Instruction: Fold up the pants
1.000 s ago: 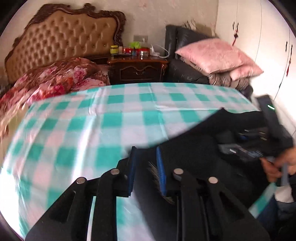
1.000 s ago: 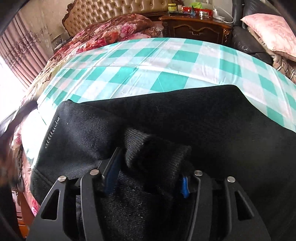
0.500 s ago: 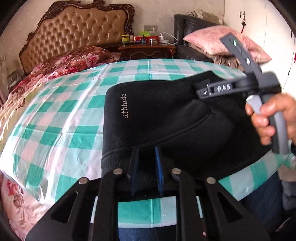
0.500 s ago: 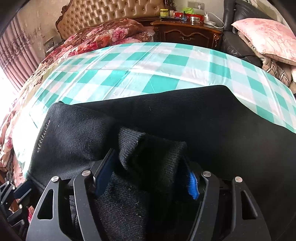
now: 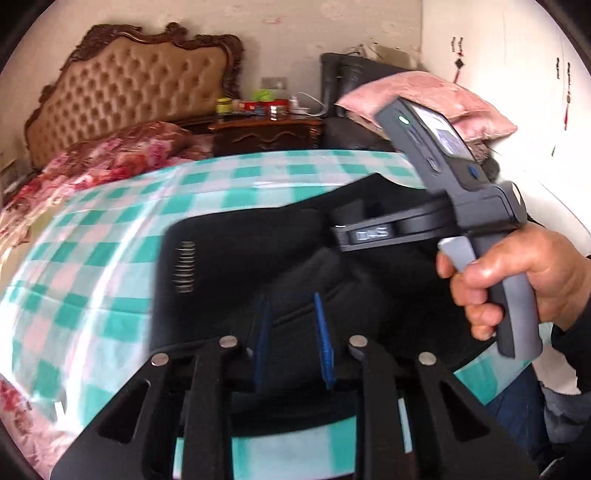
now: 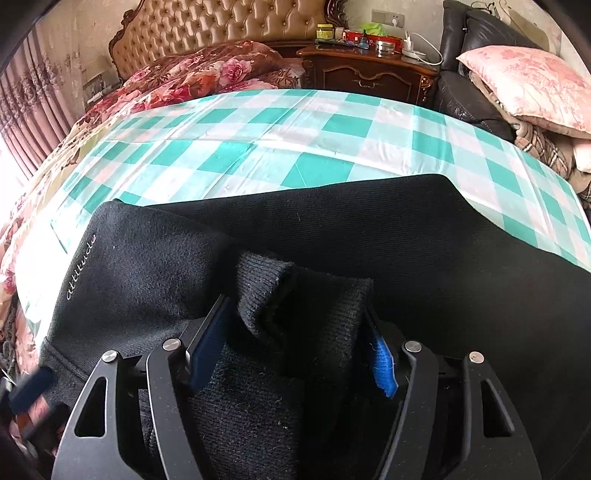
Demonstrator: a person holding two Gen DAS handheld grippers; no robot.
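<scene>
Black pants lie folded on the teal-checked sheet, a white "attitude" print on their left part. My right gripper is shut on a bunched ribbed cuff of the pants. My left gripper sits at the pants' near edge, its blue pads a small gap apart with dark cloth between or behind them; I cannot tell if they pinch it. The right gripper's grey body and the hand holding it show in the left wrist view.
A tufted tan headboard and a red floral quilt lie at the far left. A dark nightstand with jars stands behind the bed. Pink pillows are piled on a black sofa at the right.
The left gripper's view has swung back and its pads stand slightly wider apart than half a second ago. The right gripper keeps its hold on the cuff, nearly still.
</scene>
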